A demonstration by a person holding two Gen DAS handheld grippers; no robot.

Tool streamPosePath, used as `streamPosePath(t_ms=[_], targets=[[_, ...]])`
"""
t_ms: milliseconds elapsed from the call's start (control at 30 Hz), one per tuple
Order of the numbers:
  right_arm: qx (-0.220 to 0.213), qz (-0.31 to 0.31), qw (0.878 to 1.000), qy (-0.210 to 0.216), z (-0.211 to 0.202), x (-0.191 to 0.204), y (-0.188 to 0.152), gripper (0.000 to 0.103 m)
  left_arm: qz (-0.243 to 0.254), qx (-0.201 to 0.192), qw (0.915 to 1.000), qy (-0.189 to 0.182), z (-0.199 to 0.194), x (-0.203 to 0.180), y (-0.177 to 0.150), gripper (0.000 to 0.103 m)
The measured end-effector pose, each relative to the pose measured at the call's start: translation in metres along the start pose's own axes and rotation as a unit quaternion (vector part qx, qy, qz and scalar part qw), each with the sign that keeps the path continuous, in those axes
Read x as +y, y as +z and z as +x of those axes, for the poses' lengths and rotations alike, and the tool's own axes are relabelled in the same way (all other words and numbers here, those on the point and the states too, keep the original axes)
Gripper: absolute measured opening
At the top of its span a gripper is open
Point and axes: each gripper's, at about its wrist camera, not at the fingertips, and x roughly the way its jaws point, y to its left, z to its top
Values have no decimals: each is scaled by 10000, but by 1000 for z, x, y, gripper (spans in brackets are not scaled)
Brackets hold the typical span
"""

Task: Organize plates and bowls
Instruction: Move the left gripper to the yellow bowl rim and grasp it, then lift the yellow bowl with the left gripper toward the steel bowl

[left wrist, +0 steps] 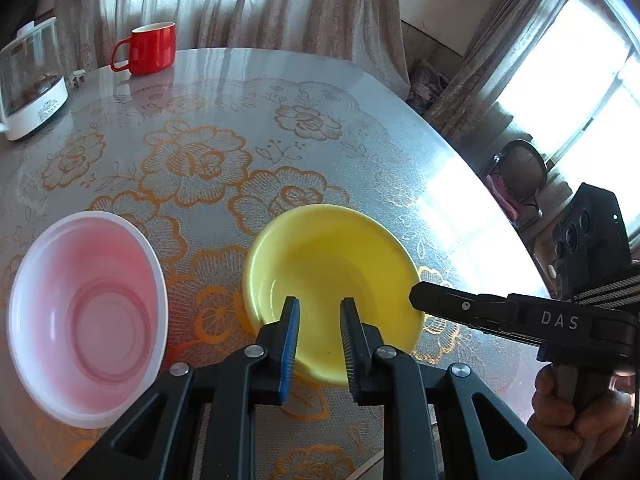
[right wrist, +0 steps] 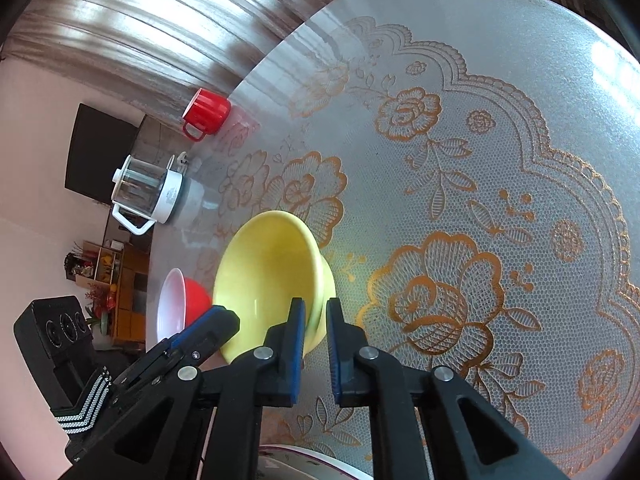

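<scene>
the yellow bowl [left wrist: 336, 264] is a plain, glossy plastic bowl with a wide flared rim and a small flat bottom, empty inside, and it sits near the middle of the surface [left wrist: 360, 100], which wears a clear cover printed with orange lace flowers. your right gripper [right wrist: 316, 310] has the bowl's side wall in its jaws: one finger sits inside the rim, the other outside, and they are pressed onto the rim with only that wall between them; from the left wrist view its black tip meets the rim on the bowl's right side. your left gripper [left wrist: 320, 304] hangs over the near part of the same bowl, its jaws drawn to a narrow gap with the bowl's inside showing through it, and the pads are not pressing on anything there; you cannot tell whether its tips touch the rim. your hand [left wrist: 576, 420] on the right gripper's handle shows at the lower right. just left of the yellow bowl, apart from it, stands a bowl with a white-pink inside and red outside [left wrist: 88, 316], also empty. well beyond, at the far edge, stand a red mug [left wrist: 154, 48] and a glass kettle on a white base [left wrist: 32, 80]. nothing lies between the jaws and the bowl.
</scene>
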Motion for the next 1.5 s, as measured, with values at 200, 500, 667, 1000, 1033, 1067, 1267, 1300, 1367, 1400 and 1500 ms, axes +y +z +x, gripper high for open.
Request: streamPosePath(t_ms=[200, 500, 667, 1000, 1033, 1067, 1267, 1300, 1367, 1400, 1500], targets=[[-39, -184, 9995, -263, -8, 1, -1, 9, -6, -46, 9997, -257, -11, 6, -3, 19], [9, -44, 10000, 64, -10, 0, 5, 25, -287, -216, 9991, -244, -25, 25, 18, 27], [110, -87, 9999, -99, -4, -1, 4, 22, -210, -71, 9997, -50, -7, 23, 25, 44], [17, -182, 9995, -260, -17, -12, 0, 6, 128, 195, 9997, -65, 8, 8, 18, 43], [20, -211, 9994, -280, -18, -12, 0, 6, 184, 248, 9995, -34, 11, 6, 16, 41], [32, -235, 9993, -290, -19, -12, -1, 6, 241, 300, 9993, -22, 13, 3, 15, 33], [133, -307, 9991, -269, -20, -14, -4, 10, 396, 448, 9981, 110, 16, 0, 1, 15], [154, -326, 9990, -276, -21, -15, -6, 11, 383, 465, 9981, 84, 16, 0, 0, 14], [157, -355, 9988, -303, -21, -15, -8, 11, 329, 484, 9983, 58, 17, 1, -5, 11], [174, -319, 9990, -279, -21, -17, -9, 11, 315, 472, 9984, 49, 16, 0, -6, 10], [160, -350, 9989, -249, -25, -15, -13, 11, 278, 422, 9987, 31, 10, -2, -7, 8]])
